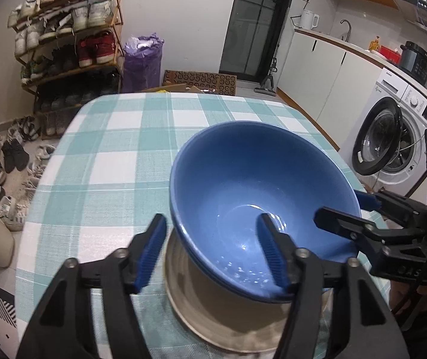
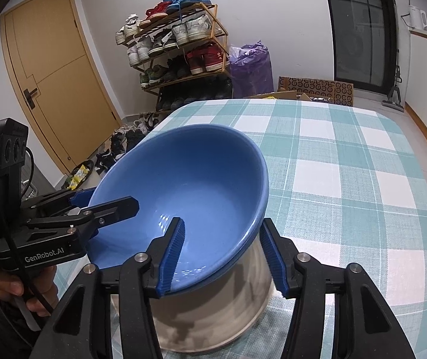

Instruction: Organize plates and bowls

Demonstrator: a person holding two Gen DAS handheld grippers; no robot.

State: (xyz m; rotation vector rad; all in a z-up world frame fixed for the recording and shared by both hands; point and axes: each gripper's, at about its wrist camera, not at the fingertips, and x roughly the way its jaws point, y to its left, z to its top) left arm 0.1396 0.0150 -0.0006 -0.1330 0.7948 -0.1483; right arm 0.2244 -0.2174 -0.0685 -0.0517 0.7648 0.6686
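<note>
A blue bowl (image 1: pixel 252 185) sits tilted above a silver metal plate (image 1: pixel 213 308) on the checked tablecloth; it also shows in the right wrist view (image 2: pixel 189 179), over the metal plate (image 2: pixel 213 314). My left gripper (image 1: pixel 213 254) straddles the bowl's near-left rim, jaws wide apart, one finger inside and one outside. My right gripper (image 2: pixel 222 257) straddles the opposite rim the same way, jaws apart. Each gripper appears in the other's view: the right one (image 1: pixel 345 209), the left one (image 2: pixel 105 203). A second blue rim seems nested under the bowl.
The teal-and-white checked table (image 1: pixel 129 149) stretches away beyond the bowl. A shoe rack (image 1: pixel 69 39), a purple bag (image 1: pixel 143 59) and a cardboard box (image 1: pixel 201 82) stand past its far edge. A washing machine (image 1: pixel 393 137) stands to the right.
</note>
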